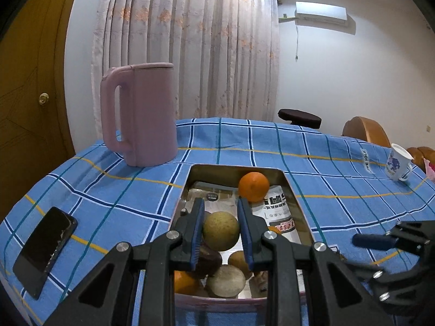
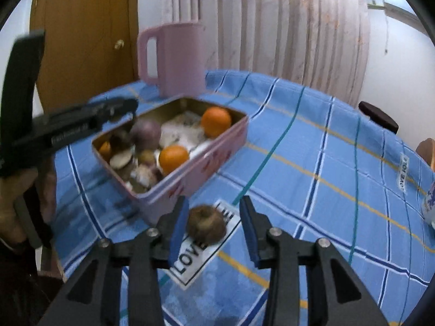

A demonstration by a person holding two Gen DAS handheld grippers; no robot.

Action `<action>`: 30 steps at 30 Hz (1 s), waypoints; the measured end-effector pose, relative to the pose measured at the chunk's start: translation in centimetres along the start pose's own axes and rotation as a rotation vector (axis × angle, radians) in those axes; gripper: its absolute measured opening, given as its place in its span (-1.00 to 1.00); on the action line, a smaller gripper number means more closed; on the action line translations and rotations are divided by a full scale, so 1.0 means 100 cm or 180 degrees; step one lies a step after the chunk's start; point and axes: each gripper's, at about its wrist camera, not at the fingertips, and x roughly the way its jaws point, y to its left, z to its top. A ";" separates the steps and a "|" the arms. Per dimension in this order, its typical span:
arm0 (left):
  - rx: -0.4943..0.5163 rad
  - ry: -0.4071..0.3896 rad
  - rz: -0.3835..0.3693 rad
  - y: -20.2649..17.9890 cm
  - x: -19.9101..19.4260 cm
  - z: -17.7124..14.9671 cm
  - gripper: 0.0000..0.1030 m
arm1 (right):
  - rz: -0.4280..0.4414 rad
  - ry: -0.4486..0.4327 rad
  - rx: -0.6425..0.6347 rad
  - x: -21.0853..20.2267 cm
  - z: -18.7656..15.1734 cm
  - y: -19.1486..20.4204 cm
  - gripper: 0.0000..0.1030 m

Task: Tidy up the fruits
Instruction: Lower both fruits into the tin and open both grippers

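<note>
From the left wrist camera, the left gripper point(image 1: 220, 228) is clamped on a yellow-green round fruit point(image 1: 220, 231), its blue pads pressing on either side. The fruit is held over the open tin point(image 1: 295, 193), a rectangular metal box sitting on the blue checked cloth of the counter point(image 1: 136, 190). Inside the tin, beyond the gripper's tips, an orange point(image 1: 253, 186) lies on printed paper near the far wall; below the held fruit sit more fruits — a dark purple one point(image 1: 209, 260), a pale brownish one point(image 1: 226, 281) and another orange point(image 1: 185, 282) at the near wall. A pink jug point(image 1: 146, 114) stands behind the tin to the left, a black phone point(image 1: 44, 250) lies at the left edge of the counter, and a white mug point(image 1: 397, 163) stands far right. Part of the right gripper shows at the lower right edge.

From the right wrist camera, the right gripper point(image 2: 213, 228) stands partly open — a brown, wrinkled fruit point(image 2: 206, 226) lies between its fingers on the cloth, on a white label reading "LOVE" point(image 2: 195, 252), with a gap visible on each side so neither pad grips it. This fruit rests just outside the tin's near corner. The pink-sided tin lies beyond to the left, with the left gripper reaching over it from the left edge.
</note>
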 end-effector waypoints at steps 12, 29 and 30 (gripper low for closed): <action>-0.0010 0.0035 0.0001 0.005 0.000 0.000 -0.48 | 0.0100 0.0187 0.0074 0.011 -0.003 -0.006 -0.18; 0.0040 0.0237 0.0044 0.012 0.016 -0.006 -0.48 | 0.0272 -0.0296 -0.0161 0.013 0.056 0.042 -0.18; 0.0045 0.0247 0.0041 0.012 0.016 -0.007 -0.48 | 0.0273 -0.0277 -0.0160 0.016 0.055 0.041 -0.18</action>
